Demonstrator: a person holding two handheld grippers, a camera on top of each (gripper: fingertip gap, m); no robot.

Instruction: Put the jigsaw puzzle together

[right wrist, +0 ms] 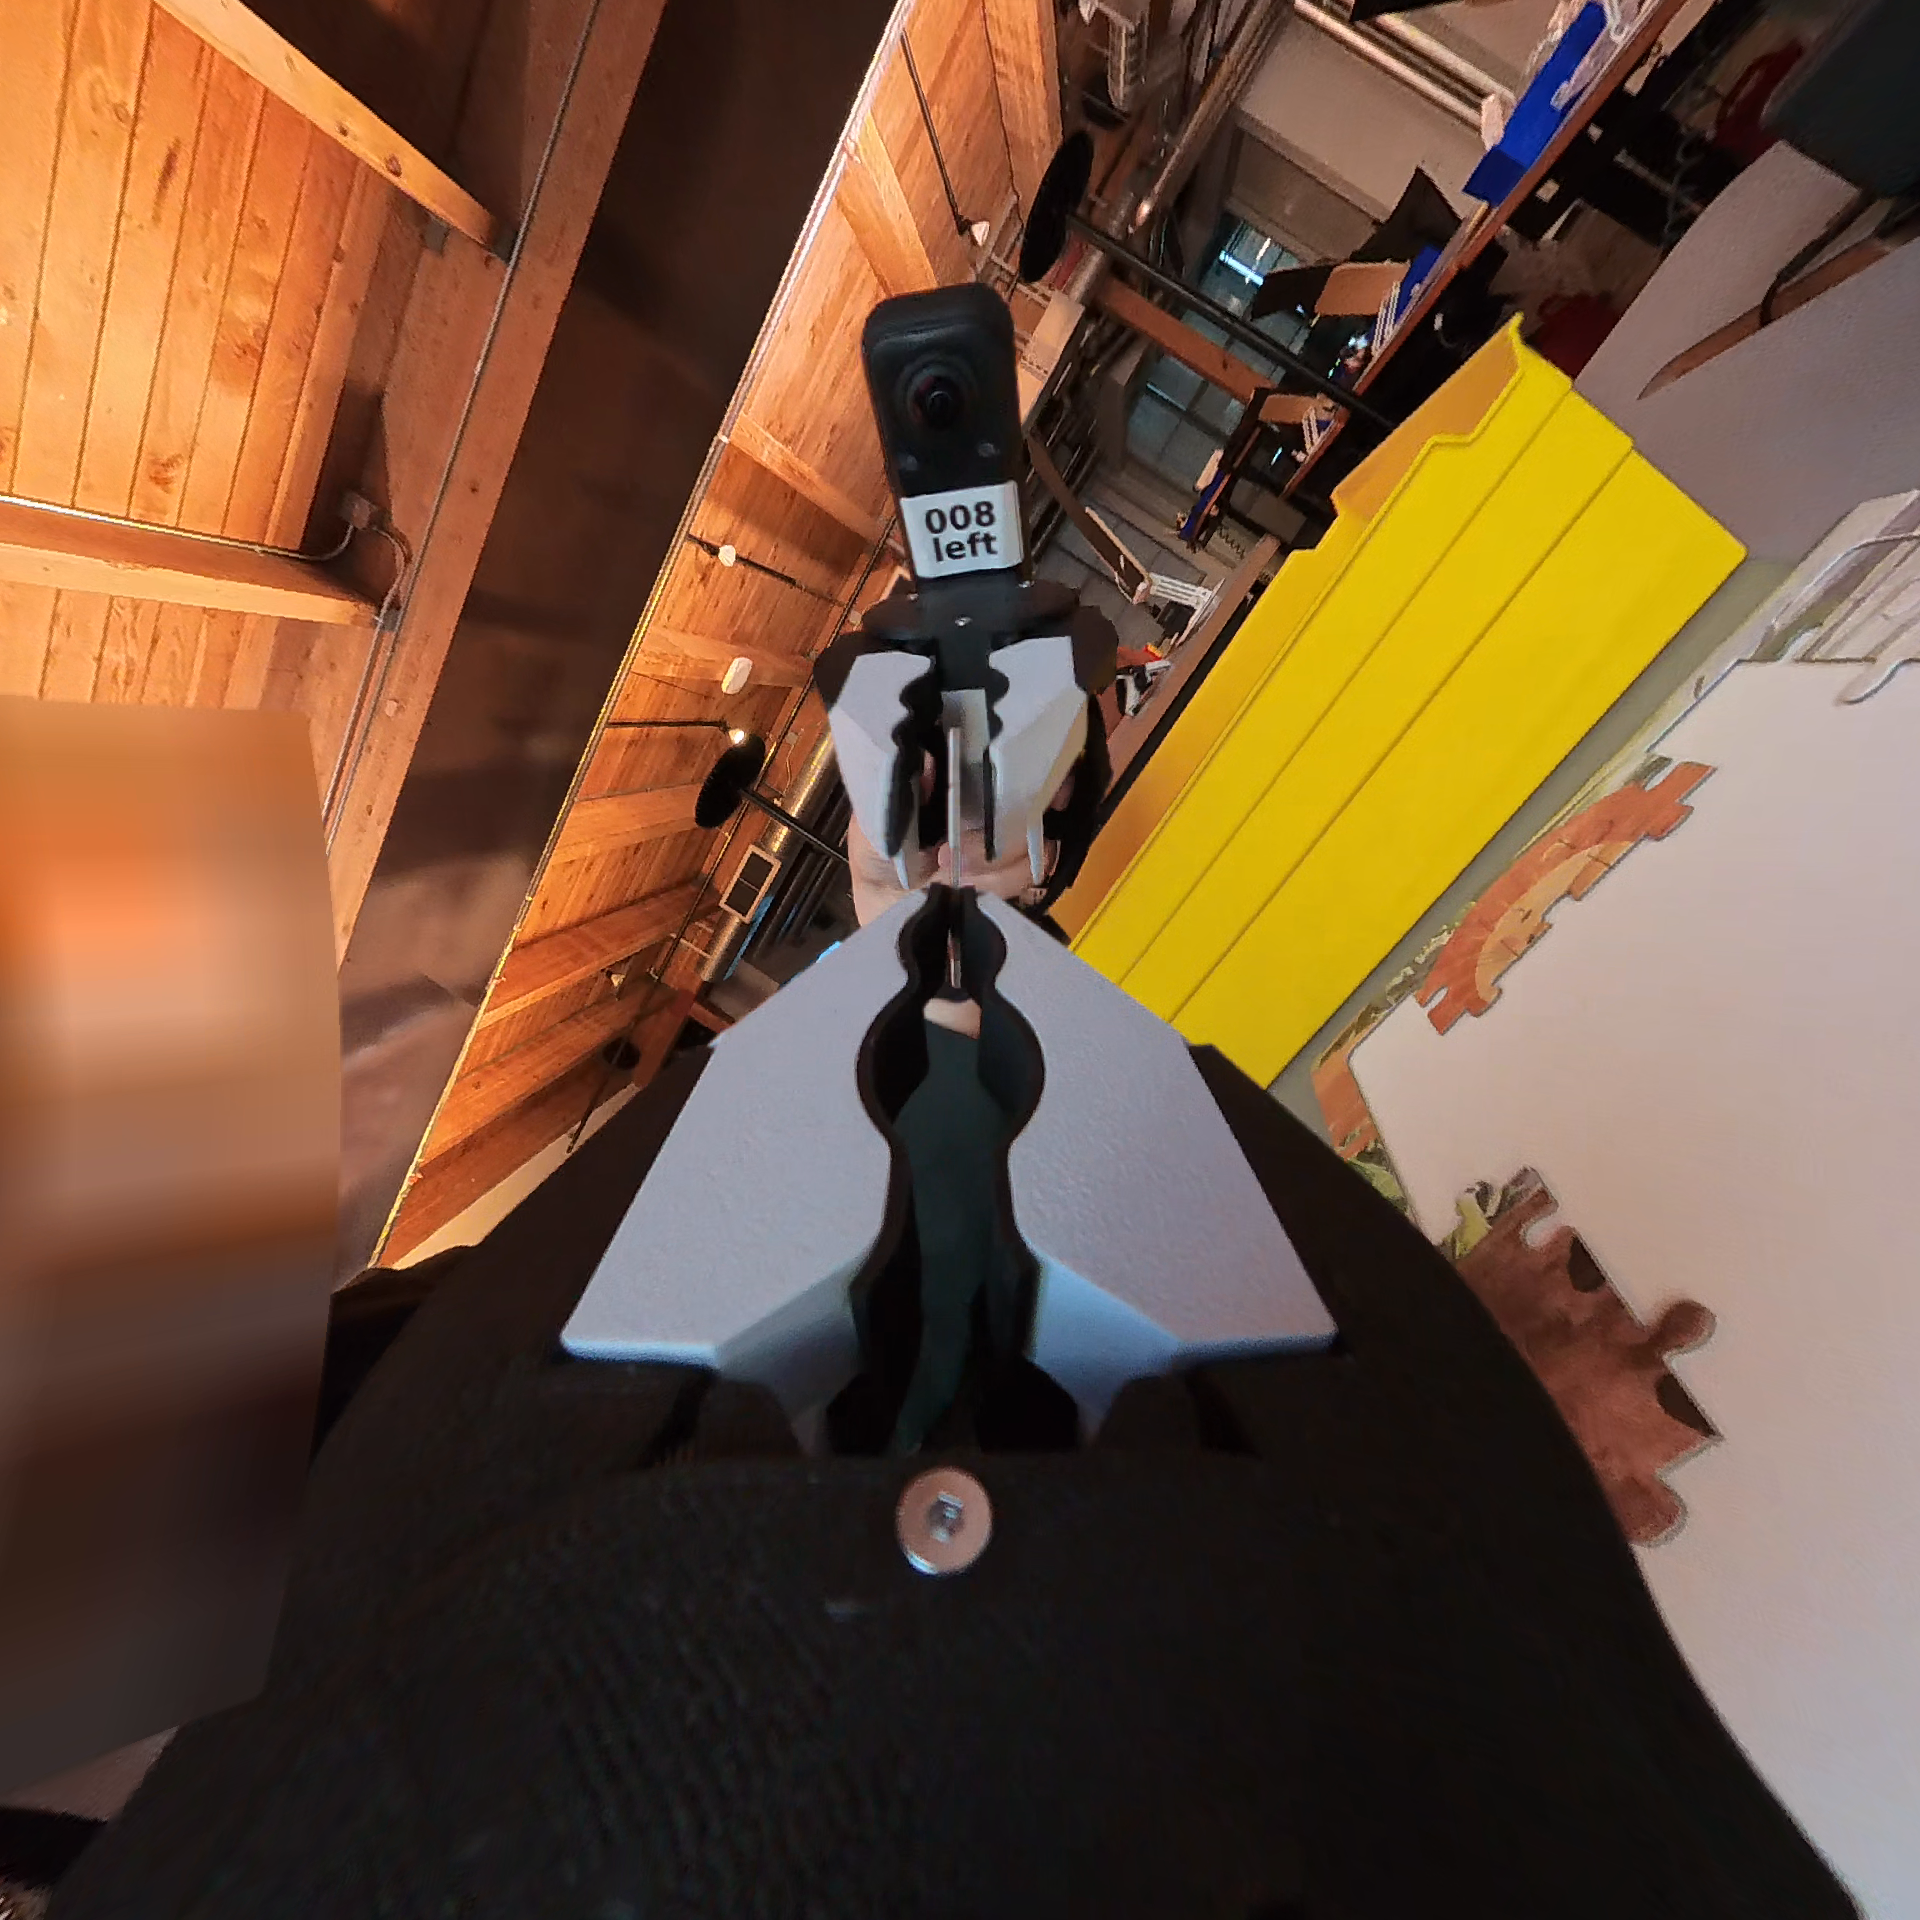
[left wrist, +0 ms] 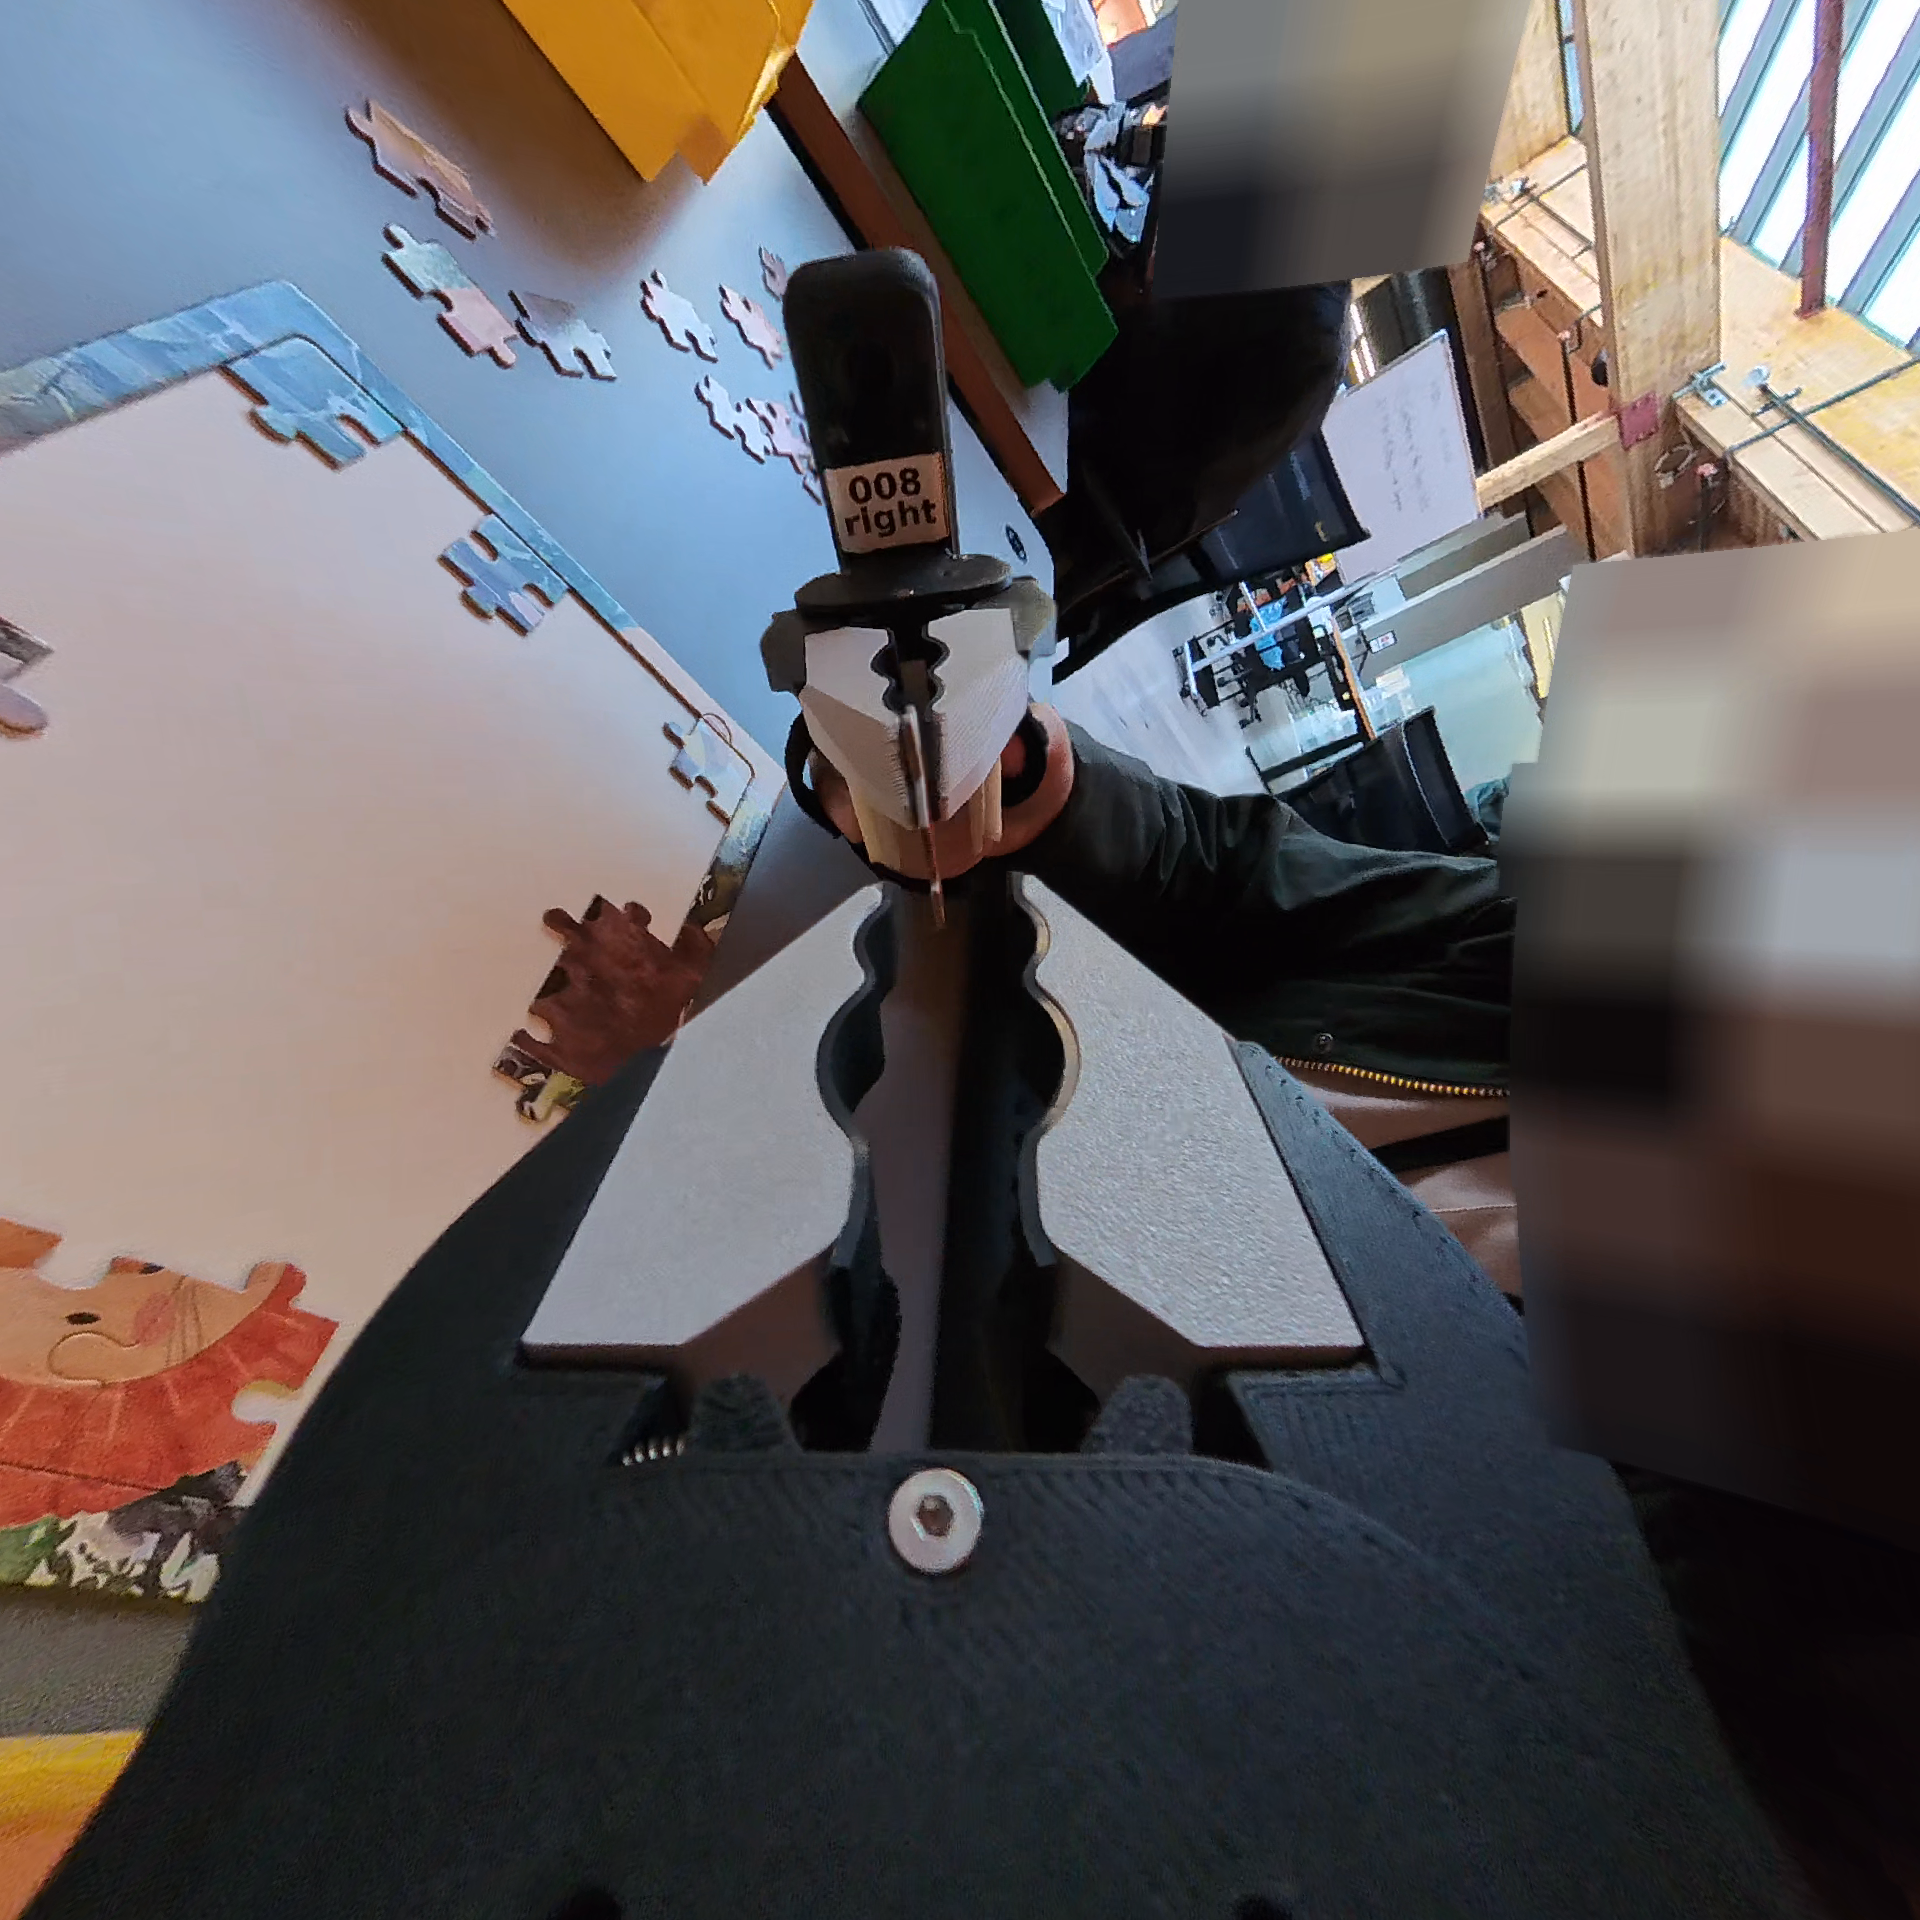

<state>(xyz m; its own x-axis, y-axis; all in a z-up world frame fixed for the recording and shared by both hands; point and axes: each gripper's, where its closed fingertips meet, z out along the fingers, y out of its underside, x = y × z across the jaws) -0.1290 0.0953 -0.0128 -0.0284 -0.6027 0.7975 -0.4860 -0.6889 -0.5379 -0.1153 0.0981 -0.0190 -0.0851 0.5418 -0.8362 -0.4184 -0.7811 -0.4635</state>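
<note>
The two grippers are meeting tip to tip above the tray (left wrist: 312, 790). The right gripper (left wrist: 920, 800) is pinching a thin piece (left wrist: 938, 883) edge-on, its long axis pointing into the left gripper (left wrist: 951, 935), whose jaws are standing slightly parted and seemingly empty. A handover looks likely, and more pieces (left wrist: 675, 312) are lying loose beyond the tray.

My two wrist cameras face each other at close range, tilted, above the tabletop (left wrist: 644, 499) edge. Each looks along its own tool at the opposing one: left tool (right wrist: 961, 831), right tool (left wrist: 920, 790). Both views share the puzzle board (left wrist: 312, 779) and yellow bin (right wrist: 1403, 748).
</note>
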